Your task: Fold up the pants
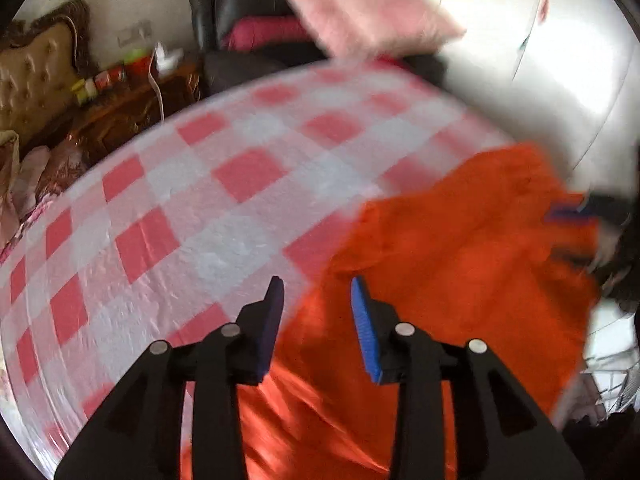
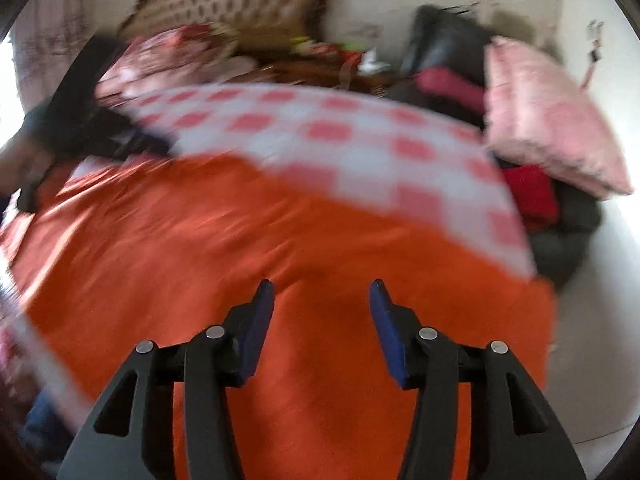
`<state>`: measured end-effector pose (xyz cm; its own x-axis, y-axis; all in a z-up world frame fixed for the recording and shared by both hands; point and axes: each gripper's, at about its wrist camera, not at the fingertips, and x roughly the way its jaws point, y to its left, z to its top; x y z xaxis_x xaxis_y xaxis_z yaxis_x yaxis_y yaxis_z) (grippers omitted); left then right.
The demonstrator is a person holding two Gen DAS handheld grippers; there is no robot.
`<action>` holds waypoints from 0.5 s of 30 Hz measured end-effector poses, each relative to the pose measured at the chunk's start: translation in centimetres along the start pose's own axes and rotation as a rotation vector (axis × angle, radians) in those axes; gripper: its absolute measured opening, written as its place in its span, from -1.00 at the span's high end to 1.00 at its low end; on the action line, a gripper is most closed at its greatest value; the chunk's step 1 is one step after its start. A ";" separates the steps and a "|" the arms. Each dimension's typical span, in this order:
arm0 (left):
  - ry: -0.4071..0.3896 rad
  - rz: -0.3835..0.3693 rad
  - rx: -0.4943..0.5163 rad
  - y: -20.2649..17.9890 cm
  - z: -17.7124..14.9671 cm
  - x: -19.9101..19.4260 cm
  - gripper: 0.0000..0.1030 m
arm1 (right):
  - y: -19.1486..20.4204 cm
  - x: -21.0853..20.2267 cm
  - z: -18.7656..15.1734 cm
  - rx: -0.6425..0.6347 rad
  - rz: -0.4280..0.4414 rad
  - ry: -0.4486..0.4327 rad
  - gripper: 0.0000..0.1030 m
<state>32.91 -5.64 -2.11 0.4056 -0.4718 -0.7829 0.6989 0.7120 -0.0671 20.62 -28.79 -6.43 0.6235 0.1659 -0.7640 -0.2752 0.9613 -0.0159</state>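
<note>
Big checked surface [image 1: 192, 200] fills the left wrist view, pink and white squares, bare across most of its left side. Behind it, a tufted headboard [image 1: 36, 76] at far left, then a dark wooden side table [image 1: 132, 108] cluttered with small jars and bottles, too blurred to name. Next along, a black leather chair [image 1: 236, 4] with a magenta cushion [image 1: 268, 34] on its seat. A fluffy pink pillow [image 1: 368, 12] sits at the far edge of the surface; in the right wrist view it leans at the right, above a heap of red and dark clothes [image 2: 548, 208]. White wall beyond.

Now the orange pants [image 1: 460, 264]: spread flat over the near right part of the surface, reaching its right edge. Both views are smeared with blur.

Left gripper [image 1: 318, 284]: jaws narrowly parted, nothing between them, hanging above the pants' left edge, left jaw over the checks, right jaw over orange. Right gripper [image 2: 322, 286]: jaws wider apart, empty too, poised over the middle of the orange cloth. Whether either touches the fabric, I can't tell. The right gripper also shows blurred at the pants' far right side in the left wrist view.
</note>
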 end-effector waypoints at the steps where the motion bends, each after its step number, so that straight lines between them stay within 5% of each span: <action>1: -0.043 -0.028 0.011 -1.3 -0.9 -1.6 0.30 | 0.6 -0.5 -0.8 -0.010 0.019 0.007 0.05; 7: -0.139 -0.115 0.145 -13.8 -10.7 -6.0 0.26 | 2.3 -1.7 -6.0 -0.028 0.047 0.059 0.04; 11: -0.157 -0.062 0.219 -20.0 -13.3 -3.9 0.29 | 2.8 -3.1 -6.7 0.010 0.076 0.065 0.27; 15: -0.179 0.009 0.352 -24.4 -13.8 -2.6 0.29 | 2.1 -5.2 -8.1 0.039 0.021 0.027 0.24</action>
<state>6.68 -14.61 -7.03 0.4871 -0.5719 -0.6600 0.8416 0.5092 0.1800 10.85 -29.41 -7.71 0.5975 0.1802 -0.7813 -0.2591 0.9655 0.0246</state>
